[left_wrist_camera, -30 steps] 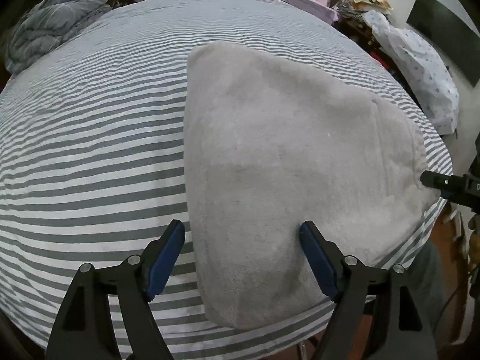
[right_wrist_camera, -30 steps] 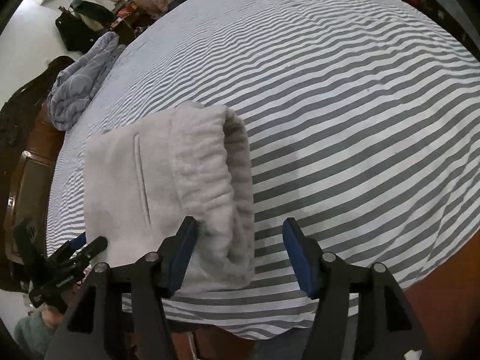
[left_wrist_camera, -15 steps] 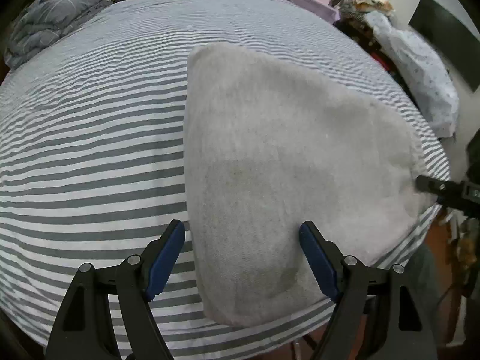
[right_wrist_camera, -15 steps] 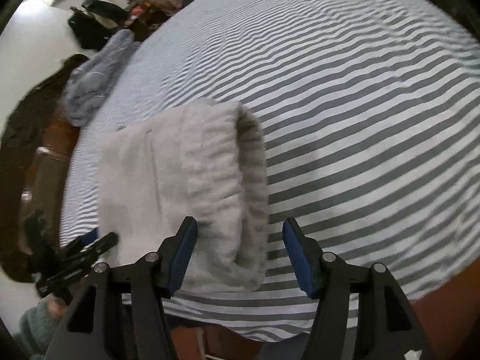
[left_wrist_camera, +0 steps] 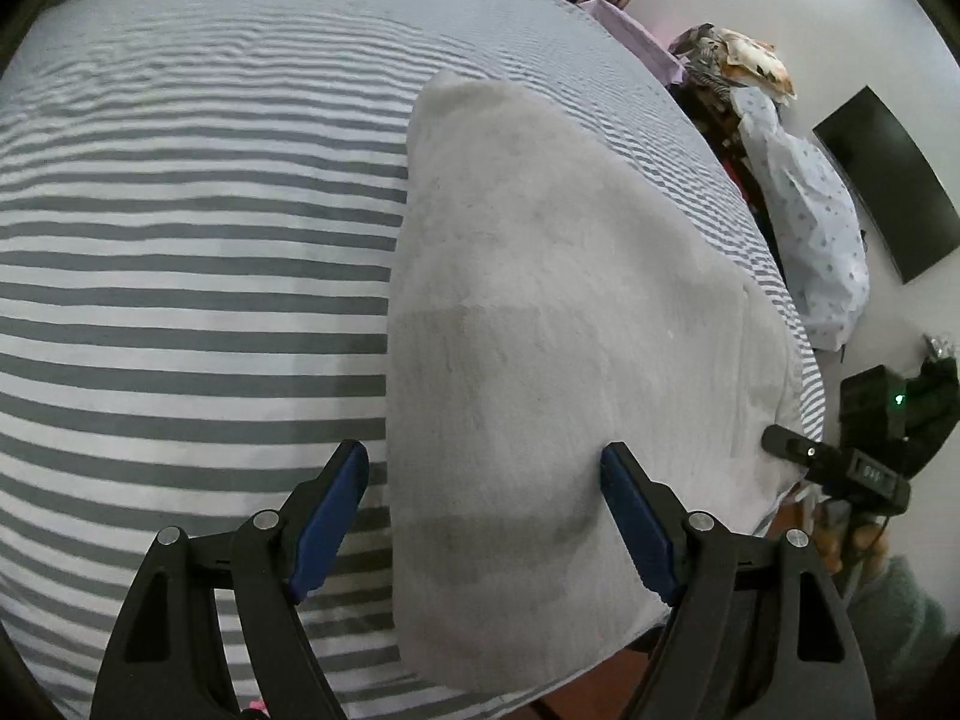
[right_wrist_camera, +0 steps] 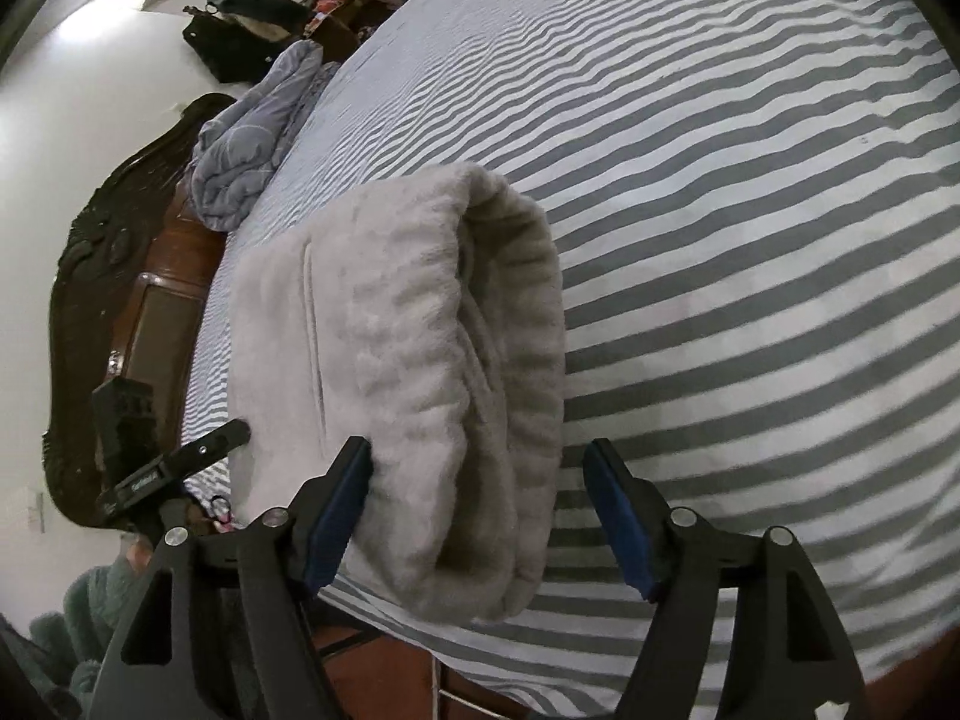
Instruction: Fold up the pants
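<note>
Light grey fleece pants (left_wrist_camera: 558,312) lie folded on the striped bed sheet (left_wrist_camera: 180,276), near the bed's front edge. My left gripper (left_wrist_camera: 480,480) hovers open over the fold's near left edge, its pads clear of the cloth. In the right wrist view the ribbed waistband end (right_wrist_camera: 432,360) of the pants faces me. My right gripper (right_wrist_camera: 480,468) straddles it and its jaws are opening. The left pad sits at the fleece and the right pad stands apart over the sheet. Each gripper shows in the other's view: the right gripper (left_wrist_camera: 828,462), the left gripper (right_wrist_camera: 198,456).
A crumpled grey-blue blanket (right_wrist_camera: 252,138) lies at the bed's far corner by the dark wooden headboard (right_wrist_camera: 114,252). A clothes pile (left_wrist_camera: 804,222) and a black wall screen (left_wrist_camera: 888,180) stand beyond the bed. A green fleece sleeve (right_wrist_camera: 84,630) shows below the bed's edge.
The right gripper's jaws have widened and it has sunk closer to the waistband. The left gripper has rolled and shifted along the pants, so the room's right side now shows more.
</note>
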The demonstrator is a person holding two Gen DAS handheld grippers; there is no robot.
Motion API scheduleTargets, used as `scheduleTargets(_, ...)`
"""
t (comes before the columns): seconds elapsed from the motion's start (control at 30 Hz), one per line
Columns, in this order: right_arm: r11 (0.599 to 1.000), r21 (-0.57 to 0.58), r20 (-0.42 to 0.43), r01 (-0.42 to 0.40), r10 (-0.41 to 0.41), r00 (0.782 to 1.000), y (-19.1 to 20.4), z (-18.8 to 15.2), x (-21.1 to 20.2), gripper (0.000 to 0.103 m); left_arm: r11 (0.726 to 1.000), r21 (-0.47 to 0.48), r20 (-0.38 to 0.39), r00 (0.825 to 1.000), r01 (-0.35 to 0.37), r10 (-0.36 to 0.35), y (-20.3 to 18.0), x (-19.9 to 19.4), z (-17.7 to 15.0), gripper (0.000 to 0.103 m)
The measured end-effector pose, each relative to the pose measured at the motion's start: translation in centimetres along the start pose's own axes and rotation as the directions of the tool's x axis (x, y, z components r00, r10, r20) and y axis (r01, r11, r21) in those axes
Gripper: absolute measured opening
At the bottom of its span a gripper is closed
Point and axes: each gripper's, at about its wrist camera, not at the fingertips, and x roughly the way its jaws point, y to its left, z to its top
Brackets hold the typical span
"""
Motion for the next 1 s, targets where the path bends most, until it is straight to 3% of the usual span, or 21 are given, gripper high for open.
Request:
scheduleTargets(0.33,0.99,-0.04,-0.048,-0.135,0.133,0.99,-0.2,2.3,2.2,0.073,0.999,0.008,-0.018,0.999,0.035,-0.035,0.4,2.3,1.6,0.088)
scheduleTargets(0.53,0.987,-0.028,-0.046,-0.157,0.155,0.987,0.2,3.3,2.9,0.073,0.999,0.052,-0.007,1.0,0.012,-0.012,-0.9,3.5,2.4,0.09)
scheduleTargets(0.63,0.981,0.004,-0.036,-0.195,0.195,0.98,0.2,3.6,3.2,0.064,0.999,0.054,0.009,1.0,0.004,-0.005,-1.1,3.7,2.4,0.09)
scheduleTargets(0.83,0.981,0.027,-0.041,-0.191,0.192,0.981,1.3,4.4,3.8,0.044,1.0,0.019,0.059,0.998,-0.001,-0.001,-1.2,3.0,1.8,0.072)
scheduleTargets(1.0,0.985,0.025,-0.027,-0.172,0.173,0.985,3.5,4.4,2.9,0.04,1.0,-0.003,0.087,0.996,0.028,-0.028,-0.7,2.0,1.7,0.053)
